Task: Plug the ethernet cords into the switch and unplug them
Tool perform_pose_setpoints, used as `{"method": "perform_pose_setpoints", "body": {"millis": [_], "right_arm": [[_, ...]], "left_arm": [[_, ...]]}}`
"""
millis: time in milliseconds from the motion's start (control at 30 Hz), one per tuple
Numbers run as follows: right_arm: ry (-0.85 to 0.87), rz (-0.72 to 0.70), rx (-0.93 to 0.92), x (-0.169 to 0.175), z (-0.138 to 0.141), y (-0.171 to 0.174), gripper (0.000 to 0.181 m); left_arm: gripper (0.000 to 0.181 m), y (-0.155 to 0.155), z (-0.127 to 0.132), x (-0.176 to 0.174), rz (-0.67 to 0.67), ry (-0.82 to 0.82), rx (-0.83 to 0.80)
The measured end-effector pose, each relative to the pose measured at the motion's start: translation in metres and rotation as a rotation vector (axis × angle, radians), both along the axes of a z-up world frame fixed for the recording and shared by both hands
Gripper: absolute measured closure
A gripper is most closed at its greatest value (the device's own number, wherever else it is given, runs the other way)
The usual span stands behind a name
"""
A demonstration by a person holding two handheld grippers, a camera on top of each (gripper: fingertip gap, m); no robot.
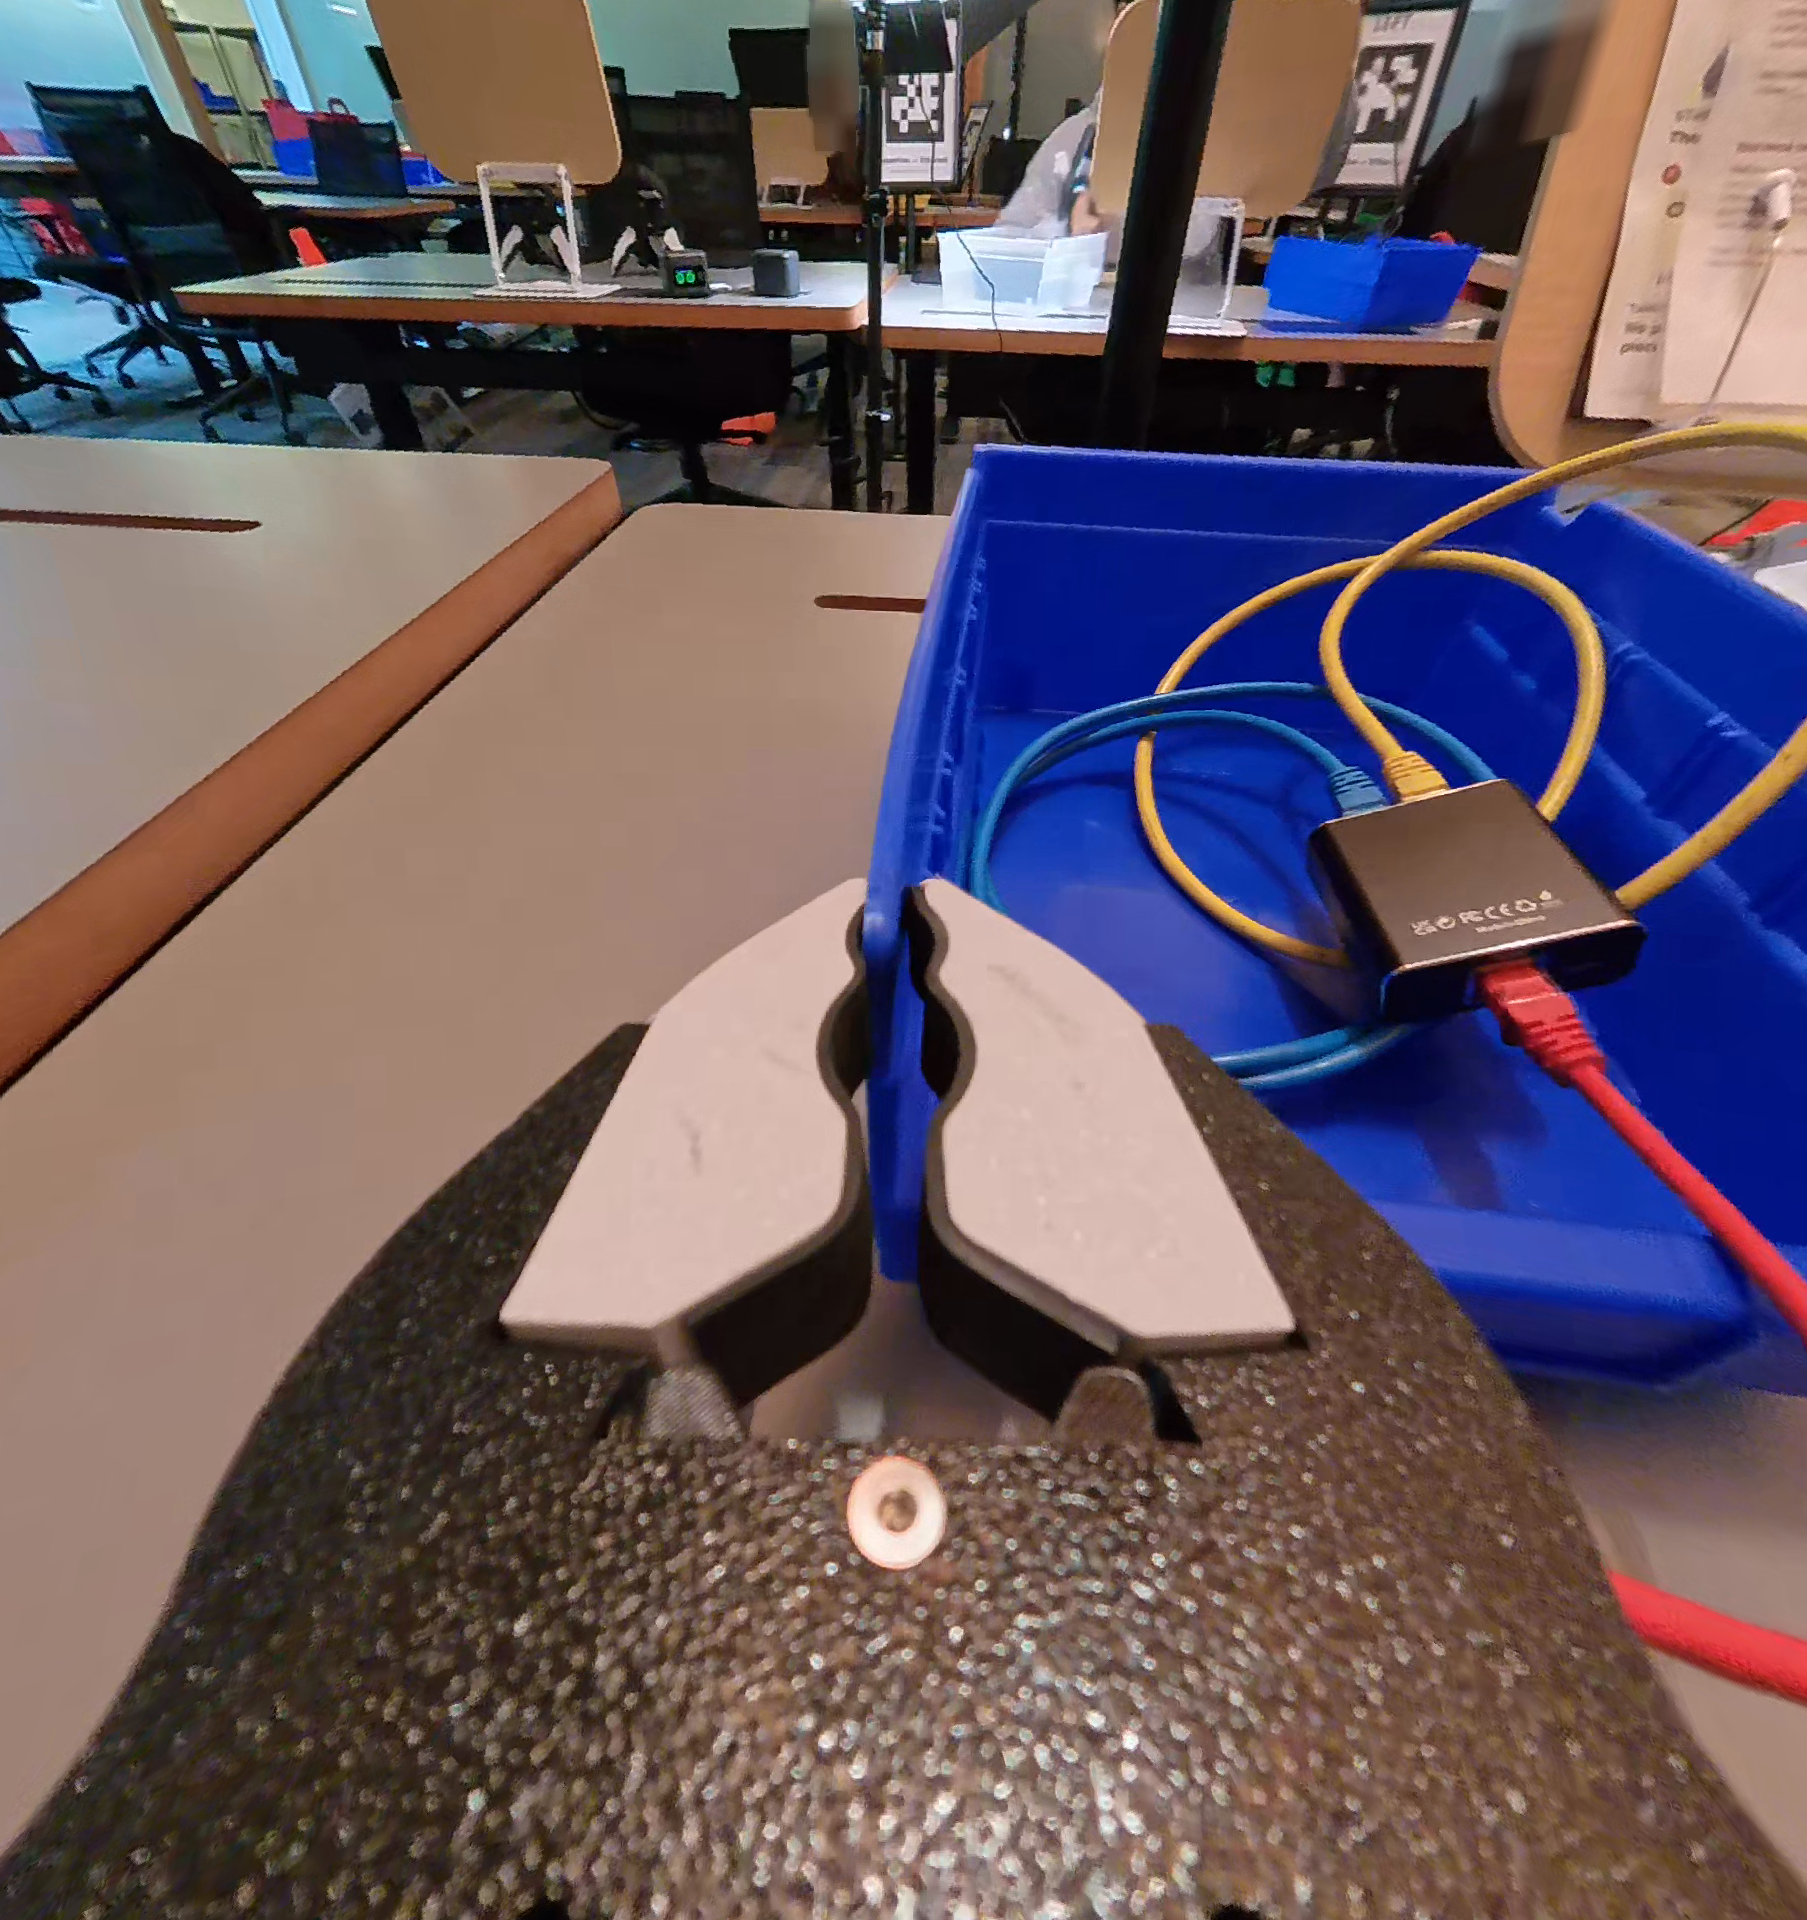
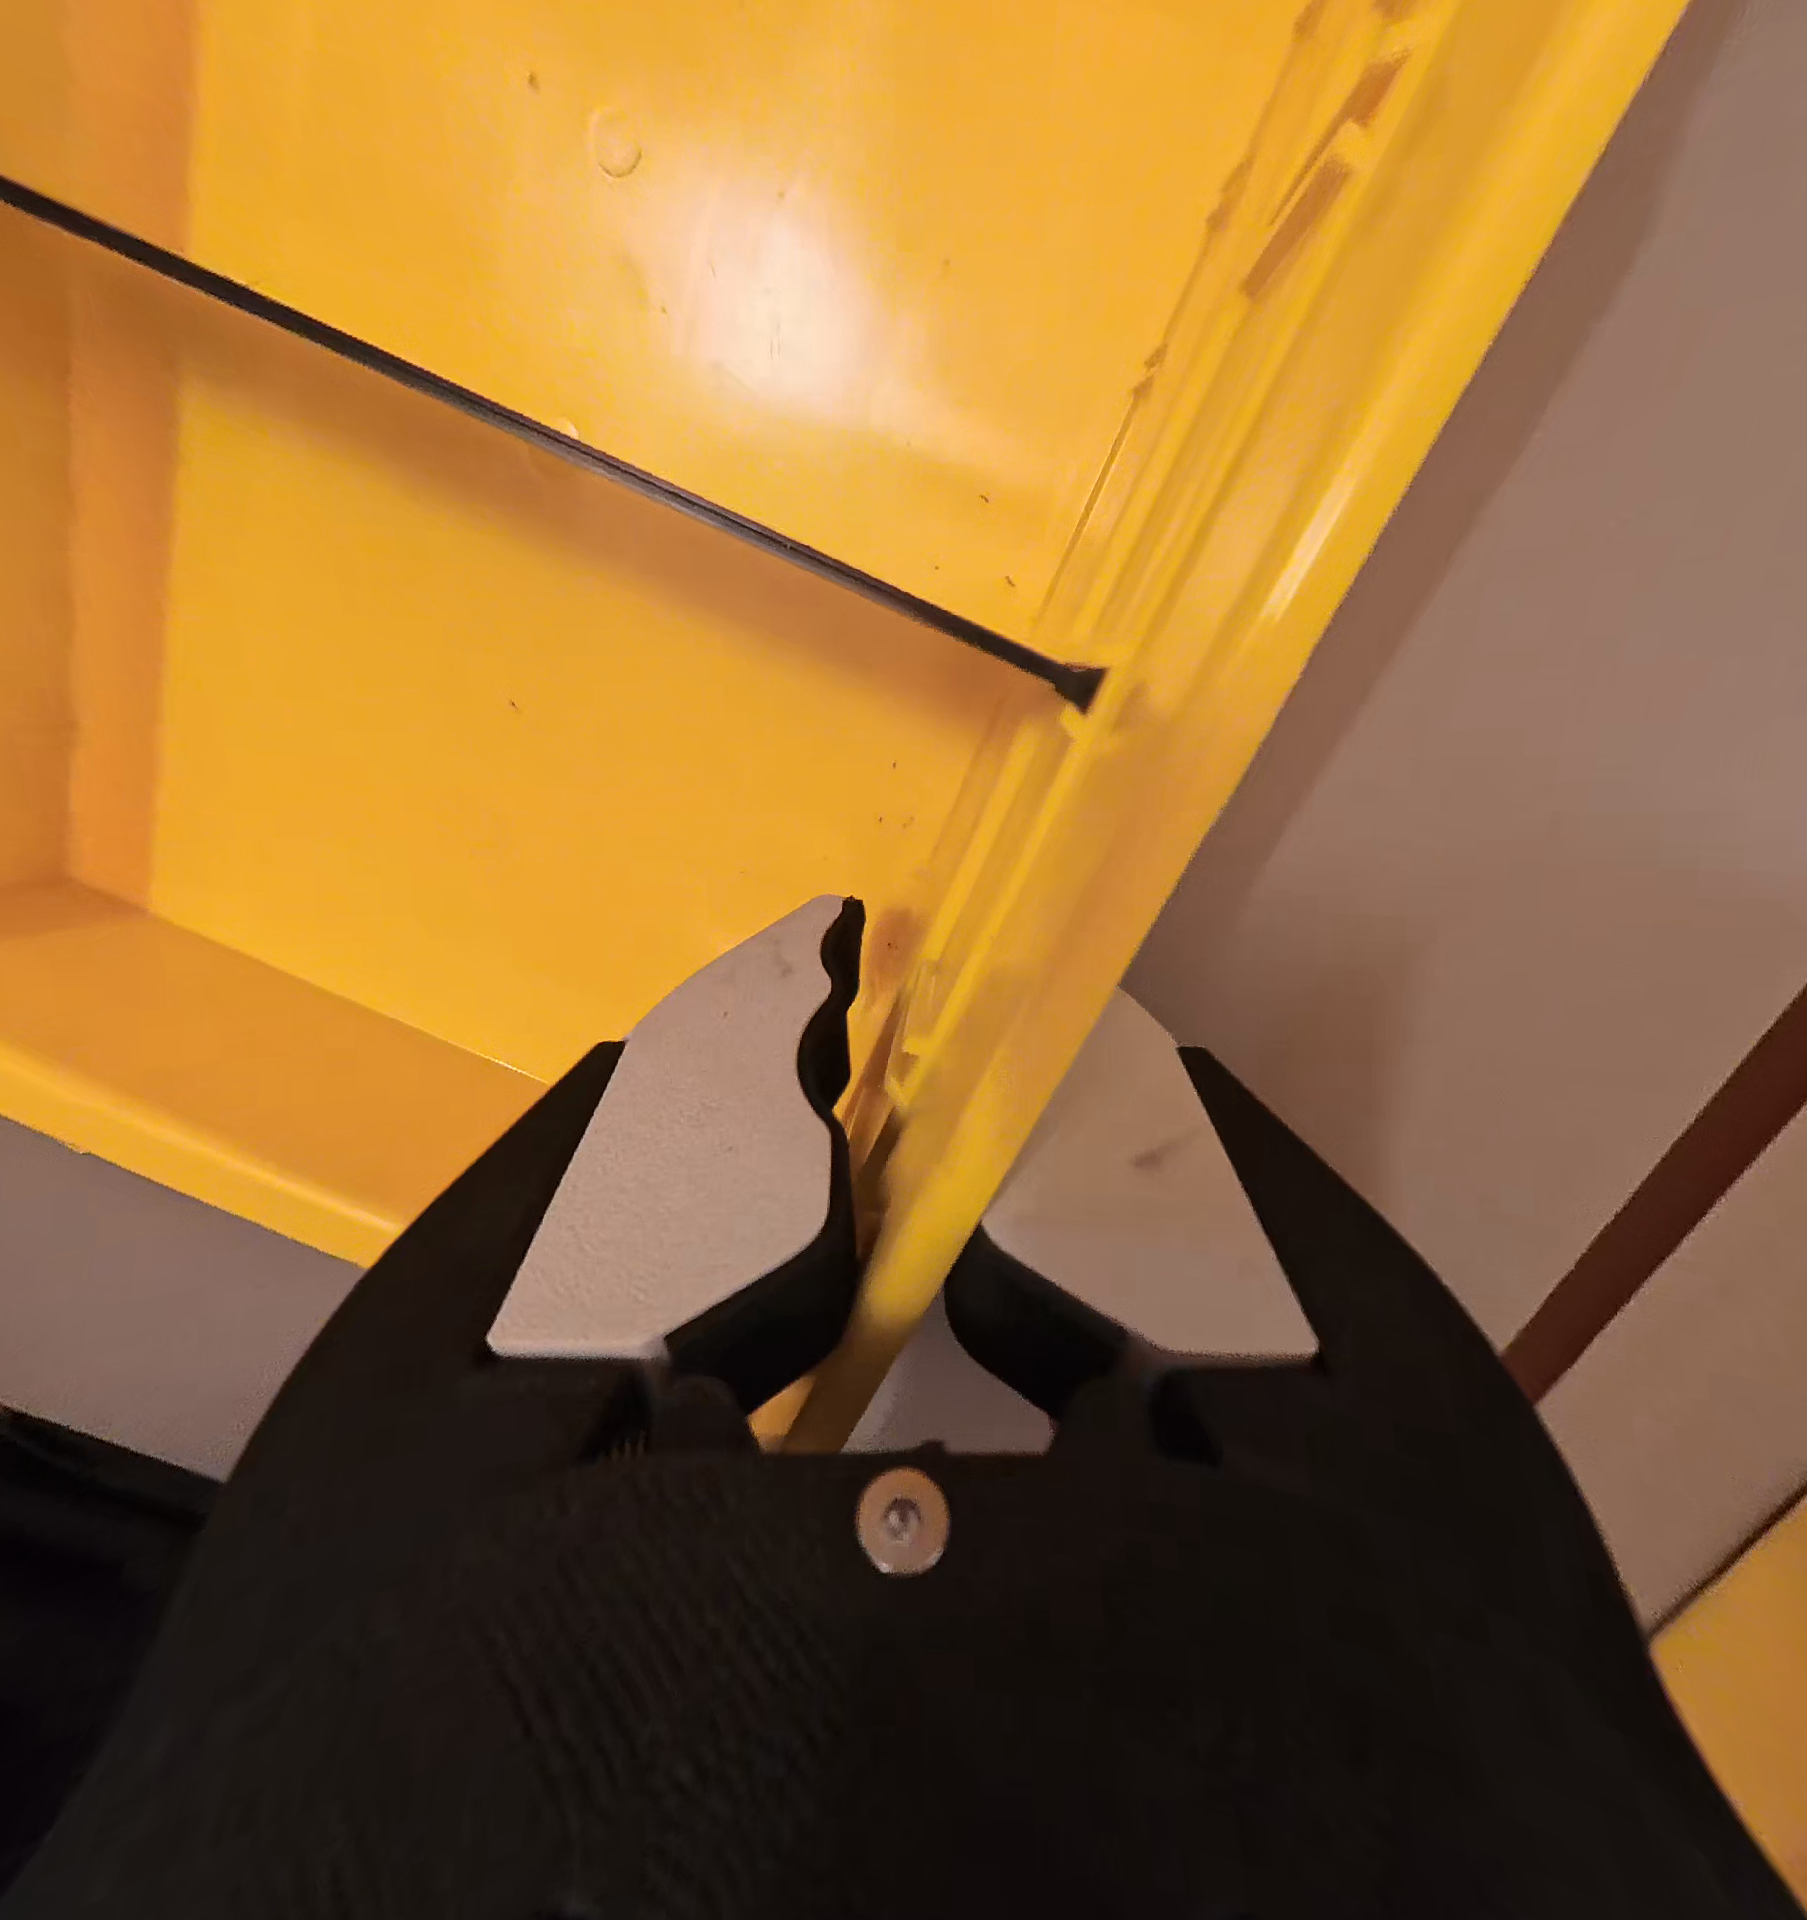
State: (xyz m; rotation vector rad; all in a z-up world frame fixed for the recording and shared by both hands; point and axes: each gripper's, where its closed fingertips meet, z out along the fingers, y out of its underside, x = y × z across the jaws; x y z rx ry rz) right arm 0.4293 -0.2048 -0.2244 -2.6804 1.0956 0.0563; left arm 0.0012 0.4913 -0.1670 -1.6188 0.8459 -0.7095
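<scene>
Left gripper (image 1: pixel 886 904): fingers (image 1: pixel 701 1122) sitting nearly together, straddling the corner wall of the blue bin (image 1: pixel 904 790), pinching that rim. Bin resting on the grey table (image 1: pixel 463 935).

Inside the bin, right of the fingers and apart from them, the black switch (image 1: pixel 1470 894) is lying on the floor. Yellow cord (image 1: pixel 1564 623) and blue cord (image 1: pixel 1138 707) are plugging into its far face, looping around it. Red cord (image 1: pixel 1626 1132) is plugging into its near face, running out over the bin's front wall onto the table.

Right gripper (image 2: pixel 909 997): fingers (image 2: pixel 712 1122) clamping the side rim of a yellow bin (image 2: pixel 1169 831), one finger inside, the other outside and partly hidden behind the rim. A thin black divider (image 2: pixel 525 426) is crossing the yellow bin's interior. Table showing beyond.
</scene>
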Motion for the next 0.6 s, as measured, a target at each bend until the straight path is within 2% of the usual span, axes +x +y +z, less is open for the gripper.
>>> {"method": "perform_pose_setpoints", "body": {"millis": [167, 433, 600], "right_arm": [[-0.026, 0.041, -0.035, 0.014, 0.0, -0.009, 0.165], [-0.061, -0.001, -0.067, 0.029, 0.001, -0.035, 0.166], [-0.113, -0.034, -0.054, 0.041, 0.003, -0.043, 0.164]], "left_arm": [[0.177, 0.005, 0.0, -0.001, 0.02, 0.023, 0.03], [0.177, 0.032, 0.0, -0.022, 0.082, 0.006, 0.007], [0.179, 0.046, 0.0, -0.028, 0.05, -0.026, -0.033]]}}
